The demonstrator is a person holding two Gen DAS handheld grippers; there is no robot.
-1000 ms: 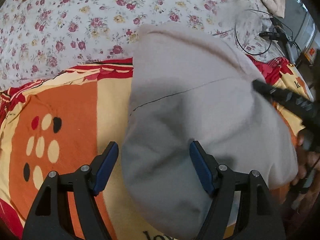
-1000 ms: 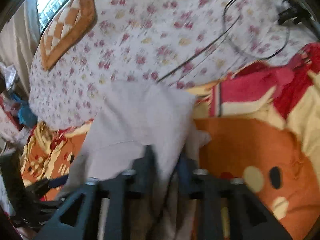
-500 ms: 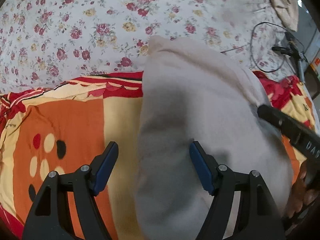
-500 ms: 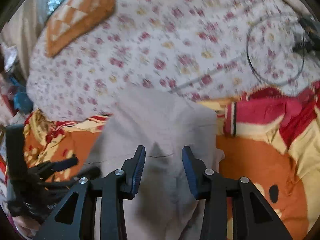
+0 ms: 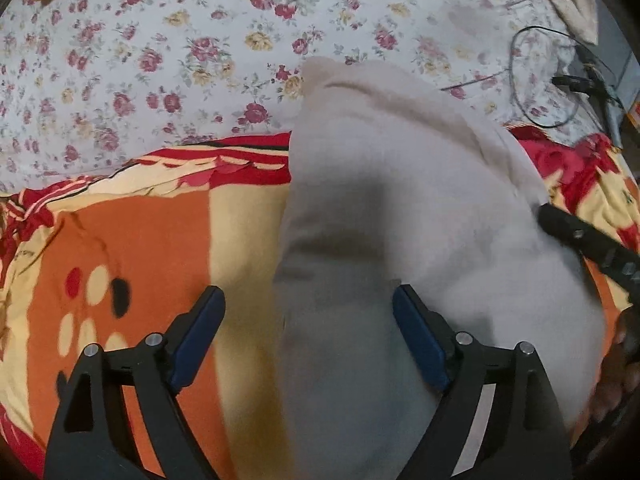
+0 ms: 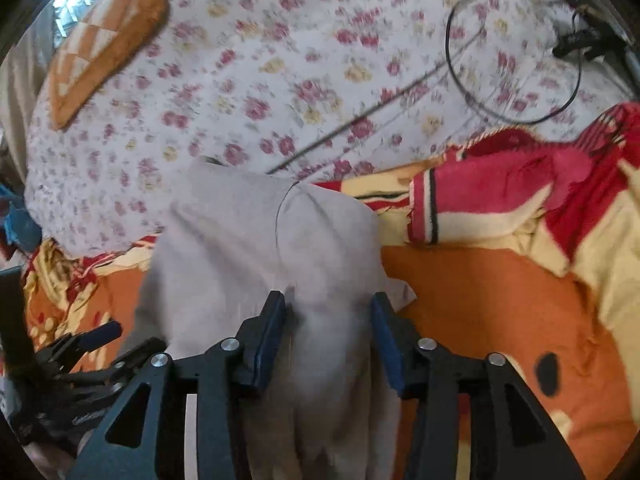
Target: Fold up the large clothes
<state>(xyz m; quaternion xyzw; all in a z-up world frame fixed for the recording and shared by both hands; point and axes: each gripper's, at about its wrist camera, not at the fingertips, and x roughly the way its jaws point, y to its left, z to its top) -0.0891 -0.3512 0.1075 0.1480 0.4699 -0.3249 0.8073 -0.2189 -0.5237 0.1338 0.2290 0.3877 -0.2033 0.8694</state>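
Your left gripper [image 5: 308, 312] has just spread wide, its jaws straddling the grey garment's [image 5: 400, 208] left edge, pinching nothing. Your right gripper [image 6: 328, 320] has just loosened; cloth lies between its blue pads [image 6: 268, 344]. The garment lies on the orange blanket [image 5: 132, 248], its top toward twelve o'clock reaching the floral sheet [image 5: 160, 40].

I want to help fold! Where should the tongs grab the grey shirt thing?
Probably the near right edge of the grey fabric garment, coming from above: it lies flat on the orange blanket, and its edge there makes a small flap between the open right tongs.
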